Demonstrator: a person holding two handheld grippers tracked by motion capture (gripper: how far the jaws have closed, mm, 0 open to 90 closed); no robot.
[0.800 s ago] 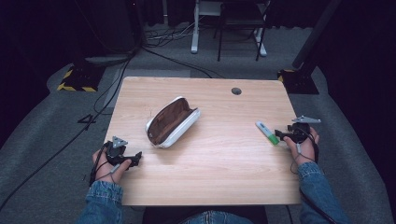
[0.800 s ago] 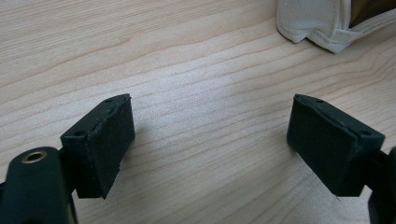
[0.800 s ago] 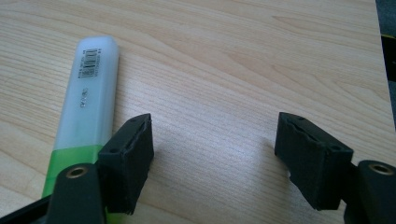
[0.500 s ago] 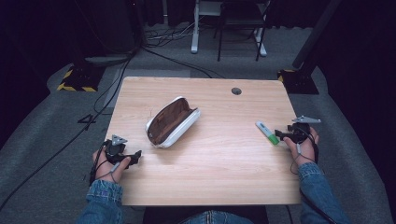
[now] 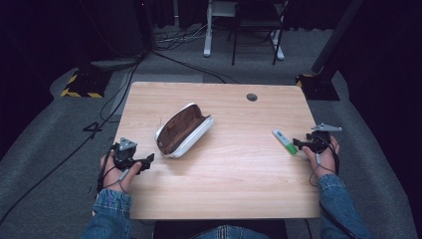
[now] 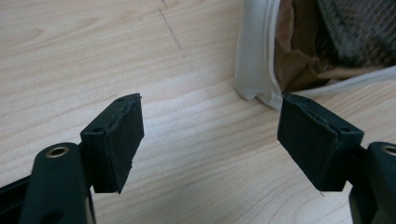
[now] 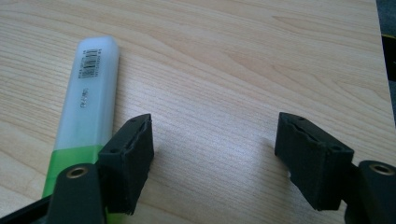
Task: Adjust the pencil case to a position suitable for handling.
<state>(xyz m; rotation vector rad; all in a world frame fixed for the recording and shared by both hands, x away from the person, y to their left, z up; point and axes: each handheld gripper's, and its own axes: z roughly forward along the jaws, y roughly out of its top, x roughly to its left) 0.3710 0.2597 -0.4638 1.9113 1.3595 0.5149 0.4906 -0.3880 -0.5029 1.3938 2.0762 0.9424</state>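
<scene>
A white pencil case [image 5: 183,129] with a brown lining lies open in the middle of the wooden table [image 5: 234,184]; its near corner [image 6: 261,70] shows in the left gripper view. A green and white highlighter [image 5: 284,142] lies near the right edge, and in the right gripper view the highlighter [image 7: 88,107] sits just outside the left jaw. My left gripper [image 5: 147,160] rests open at the table's left front, close to the case's end. My right gripper [image 5: 296,144] stands open right beside the highlighter's green end. Both hold nothing.
A round cable hole [image 5: 252,97] sits at the table's far right. Beyond the table are desk legs [image 5: 208,30], cables on grey carpet and a yellow-striped block [image 5: 79,84]. Bare wood spans the front middle.
</scene>
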